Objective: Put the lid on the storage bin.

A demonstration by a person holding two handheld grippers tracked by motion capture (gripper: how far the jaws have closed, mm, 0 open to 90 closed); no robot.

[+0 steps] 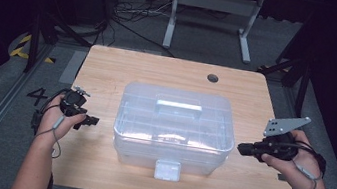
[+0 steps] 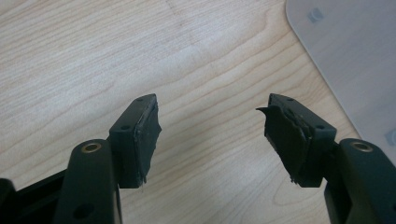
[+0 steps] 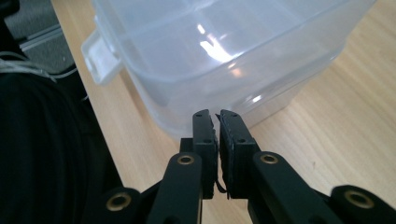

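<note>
A see-through plastic box with its lid on sits mid-bench, nothing blocking it, between the left gripper, fingers wide open, and the right gripper, fingers nearly closed on nothing.

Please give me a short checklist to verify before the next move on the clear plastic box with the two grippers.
1. Lid on the clear plastic box: closed, ok.
2. Front latch: lies flat against the box; locked or not, cannot tell.
3. Left gripper: jaws open, nothing between them, ok.
4. Right gripper: jaws almost shut, empty, at the box's corner; not ok for grasping.
5. Table around the box: free, ok.
</note>
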